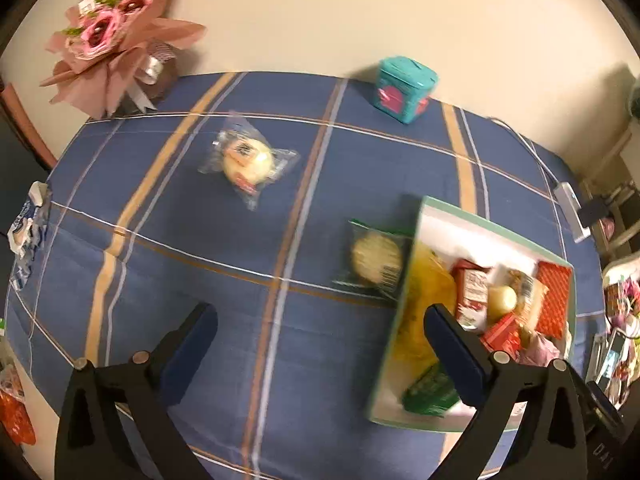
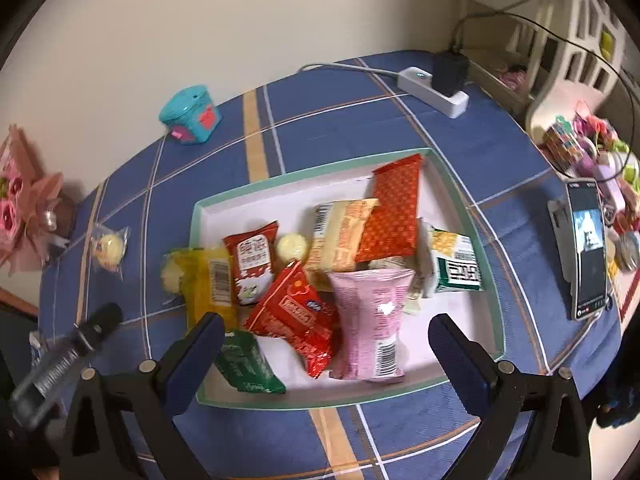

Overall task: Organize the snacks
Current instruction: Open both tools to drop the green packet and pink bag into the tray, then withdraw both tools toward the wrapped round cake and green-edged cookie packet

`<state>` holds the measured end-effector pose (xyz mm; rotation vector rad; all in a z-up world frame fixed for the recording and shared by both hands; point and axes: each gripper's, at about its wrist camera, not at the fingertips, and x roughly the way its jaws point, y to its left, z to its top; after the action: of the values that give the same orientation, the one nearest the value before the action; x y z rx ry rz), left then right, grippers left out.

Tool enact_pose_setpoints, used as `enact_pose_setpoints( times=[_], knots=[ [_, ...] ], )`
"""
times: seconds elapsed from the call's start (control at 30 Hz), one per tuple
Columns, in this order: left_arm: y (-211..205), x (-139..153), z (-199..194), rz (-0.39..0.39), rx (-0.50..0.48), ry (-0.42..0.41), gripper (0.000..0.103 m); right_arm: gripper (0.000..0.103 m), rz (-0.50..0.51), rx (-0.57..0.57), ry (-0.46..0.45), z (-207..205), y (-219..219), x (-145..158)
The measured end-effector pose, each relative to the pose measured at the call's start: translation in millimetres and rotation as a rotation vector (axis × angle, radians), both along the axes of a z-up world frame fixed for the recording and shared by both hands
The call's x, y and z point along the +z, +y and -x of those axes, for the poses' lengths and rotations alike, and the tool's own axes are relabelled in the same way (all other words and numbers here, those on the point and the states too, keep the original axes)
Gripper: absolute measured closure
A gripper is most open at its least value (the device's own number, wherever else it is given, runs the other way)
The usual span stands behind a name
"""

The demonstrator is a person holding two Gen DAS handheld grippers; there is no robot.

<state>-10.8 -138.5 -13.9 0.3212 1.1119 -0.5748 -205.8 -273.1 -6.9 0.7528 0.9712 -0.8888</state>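
Observation:
A white tray with a green rim holds several snack packets: a pink one, a red one, a green one and a yellow one. My right gripper hangs open above the tray's near side with nothing between its fingers. In the left wrist view the tray lies at the right. A green-wrapped round cookie rests on the cloth against the tray's left edge. A clear-wrapped round bun lies alone farther back. My left gripper is open and empty above the cloth.
The table wears a blue plaid cloth. A teal box and a pink bouquet stand along the wall. A white power strip and a phone are at the right. A crumpled wrapper sits at the left edge.

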Motion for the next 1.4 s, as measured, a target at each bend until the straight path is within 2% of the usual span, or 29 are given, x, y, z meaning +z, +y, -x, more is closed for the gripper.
enact_pose_setpoints(
  times=[0.17,0.3,0.63,0.87,1.2,1.4],
  knots=[
    [20.1,5.9,-21.6,-0.015,0.044,-0.05,0.0,0.0,0.014,0.052,0.031,-17.3,14.0,-1.5],
    [37.1,7.0,-38.3,-0.044,0.073,-0.087,0.0,0.0,0.004,0.108,0.02,-33.1,27.7,-3.2],
    [59.0,-7.7,-64.2,-0.133,0.084,-0.09,0.0,0.0,-0.025,0.226,0.026,-76.4,61.0,-18.7],
    [71.3,-8.6,-75.8,-0.125,0.117,-0.08,0.0,0.0,-0.122,0.262,-0.056,-98.6,71.9,-35.7],
    [80.3,-6.5,-91.5,-0.091,0.147,-0.065,0.0,0.0,-0.113,0.227,-0.147,-109.7,54.2,-29.5],
    [79.5,-5.1,-100.7,-0.076,0.159,-0.063,0.0,0.0,-0.046,0.248,-0.161,-120.8,48.3,-16.9]
  ],
)
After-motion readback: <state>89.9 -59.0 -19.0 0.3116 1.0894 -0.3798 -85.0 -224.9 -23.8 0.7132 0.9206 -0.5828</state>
